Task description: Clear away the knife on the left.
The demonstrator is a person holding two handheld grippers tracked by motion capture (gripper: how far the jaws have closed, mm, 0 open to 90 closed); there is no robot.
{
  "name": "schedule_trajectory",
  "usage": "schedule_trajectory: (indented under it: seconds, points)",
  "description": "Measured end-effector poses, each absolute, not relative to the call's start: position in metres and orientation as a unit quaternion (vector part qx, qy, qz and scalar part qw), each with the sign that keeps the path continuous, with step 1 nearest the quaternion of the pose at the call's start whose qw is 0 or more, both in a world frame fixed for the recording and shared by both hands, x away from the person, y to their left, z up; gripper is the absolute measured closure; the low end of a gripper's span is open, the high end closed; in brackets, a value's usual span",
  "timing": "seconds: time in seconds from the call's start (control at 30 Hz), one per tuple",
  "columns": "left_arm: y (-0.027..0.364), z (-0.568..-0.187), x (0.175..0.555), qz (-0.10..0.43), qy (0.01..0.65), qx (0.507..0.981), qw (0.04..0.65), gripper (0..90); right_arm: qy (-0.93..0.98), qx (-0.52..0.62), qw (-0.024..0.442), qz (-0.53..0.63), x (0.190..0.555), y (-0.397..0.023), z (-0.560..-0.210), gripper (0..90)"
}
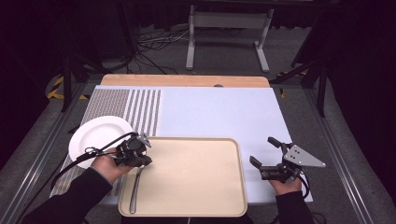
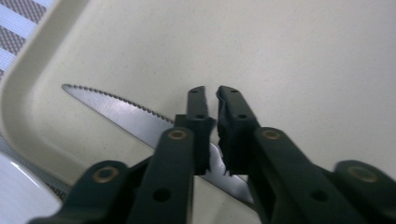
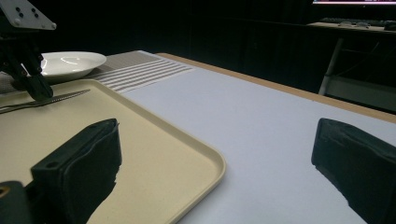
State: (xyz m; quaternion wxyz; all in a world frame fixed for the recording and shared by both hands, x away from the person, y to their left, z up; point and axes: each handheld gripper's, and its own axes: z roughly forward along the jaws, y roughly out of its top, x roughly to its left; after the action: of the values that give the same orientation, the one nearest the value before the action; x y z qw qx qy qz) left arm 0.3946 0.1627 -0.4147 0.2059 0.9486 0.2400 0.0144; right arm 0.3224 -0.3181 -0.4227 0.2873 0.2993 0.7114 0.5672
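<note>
Here, my left gripper (image 1: pixel 143 157) pinches a serrated knife (image 2: pixel 122 115) lying at the left edge of the beige tray (image 1: pixel 196 196), near a white plate (image 1: pixel 95 134), while my right gripper (image 1: pixel 265 151) hovers spread wide beside the tray's right rim.

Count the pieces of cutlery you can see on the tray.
1: a knife lying along the tray's left edge, its serrated blade between the nearly closed jaws of the left gripper. None seems hidden.

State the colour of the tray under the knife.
The rectangular plastic tray is plain beige or cream, with no pattern; the high view shows it best.
</note>
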Motion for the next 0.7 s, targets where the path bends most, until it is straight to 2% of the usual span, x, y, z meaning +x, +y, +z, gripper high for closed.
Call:
schedule_trajectory:
  seconds: [0.17, 0.2, 0.27, 0.5, 0.63, 0.7]
  points:
    - [0.166, -0.407, 0.394, 0.012, 0.238, 0.944, 0.227, 62.1, 0.711, 0.299, 0.288, 0.568, 0.322, -0.318, -0.422, 2.4]
    - [0.167, -0.405, 0.393, 0.015, 0.235, 0.944, 0.233, 62.1, 0.711, 0.299, 0.288, 0.568, 0.322, -0.318, -0.422, 2.4]
    - [0.169, -0.401, 0.392, 0.019, 0.235, 0.939, 0.249, 52.6, 0.711, 0.299, 0.288, 0.568, 0.322, -0.318, -0.422, 2.4]
    - [0.174, -0.393, 0.39, 0.025, 0.236, 0.931, 0.279, 27.6, 0.712, 0.298, 0.288, 0.566, 0.322, -0.318, -0.422, 2.4]
    - [0.177, -0.39, 0.389, 0.033, 0.243, 0.926, 0.288, 15.1, 0.713, 0.298, 0.288, 0.566, 0.322, -0.318, -0.422, 2.4]
    - [0.179, -0.388, 0.388, 0.036, 0.244, 0.924, 0.293, 11.6, 0.713, 0.298, 0.287, 0.566, 0.322, -0.318, -0.422, 2.4]
